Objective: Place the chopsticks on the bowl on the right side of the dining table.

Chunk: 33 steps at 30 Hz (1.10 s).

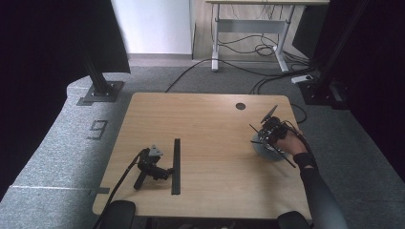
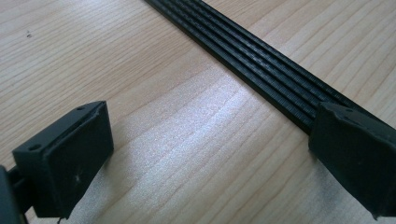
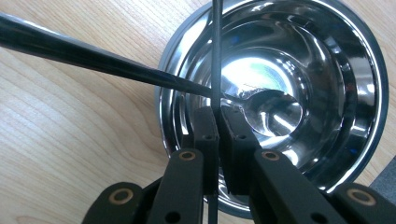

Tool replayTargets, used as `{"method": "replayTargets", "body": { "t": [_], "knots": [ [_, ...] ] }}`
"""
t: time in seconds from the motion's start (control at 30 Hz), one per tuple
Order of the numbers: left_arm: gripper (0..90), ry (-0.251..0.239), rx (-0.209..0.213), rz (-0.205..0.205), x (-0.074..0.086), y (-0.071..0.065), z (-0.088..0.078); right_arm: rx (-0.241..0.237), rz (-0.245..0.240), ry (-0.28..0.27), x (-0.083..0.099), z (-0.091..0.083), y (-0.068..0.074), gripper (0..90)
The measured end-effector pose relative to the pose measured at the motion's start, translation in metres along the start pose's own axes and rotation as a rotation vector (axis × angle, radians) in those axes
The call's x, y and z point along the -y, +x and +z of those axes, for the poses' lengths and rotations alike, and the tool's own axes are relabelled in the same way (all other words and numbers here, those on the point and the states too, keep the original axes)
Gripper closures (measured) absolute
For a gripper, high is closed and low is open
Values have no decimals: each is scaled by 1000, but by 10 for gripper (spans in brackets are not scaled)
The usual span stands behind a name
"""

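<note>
While the right gripper (image 3: 218,114) hangs over the steel bowl (image 3: 336,60), its jaws are clamped on a thin black rod (image 3: 215,51) that stands up between the pads. A 2nd, thicker dark stick (image 3: 93,58) crosses from the upper left toward the pads; can't tell if it's gripped too. Bowl sits near the table's (image 1: 205,124) right edge, directly under the jaw tips. Left gripper (image 2: 205,154) lies on the wood w/ jaws wide apart, nothing between them, just beside the black ribbed strip (image 2: 261,60).
</note>
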<state>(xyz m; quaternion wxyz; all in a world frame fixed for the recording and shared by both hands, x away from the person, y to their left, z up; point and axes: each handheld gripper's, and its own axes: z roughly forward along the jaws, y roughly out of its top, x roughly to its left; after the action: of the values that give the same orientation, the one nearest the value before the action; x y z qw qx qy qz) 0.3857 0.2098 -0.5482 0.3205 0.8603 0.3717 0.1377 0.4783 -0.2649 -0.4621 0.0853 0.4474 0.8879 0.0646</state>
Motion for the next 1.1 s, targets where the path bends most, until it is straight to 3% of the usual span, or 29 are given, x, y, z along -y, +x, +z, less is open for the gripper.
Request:
{"method": "replayTargets", "body": {
  "t": [0.23,0.43,0.73,1.1],
  "knots": [
    [0,0,0,0,0,0,0,-10,12,-16,3,2,-4,849],
    [0,1,-1,1,0,0,0,23,60,-109,9,-10,-7,573],
    [0,2,-1,1,0,0,0,36,129,-252,28,-21,-5,261],
    [0,1,-1,1,0,0,0,83,198,-392,54,-15,2,30]
  ]
}}
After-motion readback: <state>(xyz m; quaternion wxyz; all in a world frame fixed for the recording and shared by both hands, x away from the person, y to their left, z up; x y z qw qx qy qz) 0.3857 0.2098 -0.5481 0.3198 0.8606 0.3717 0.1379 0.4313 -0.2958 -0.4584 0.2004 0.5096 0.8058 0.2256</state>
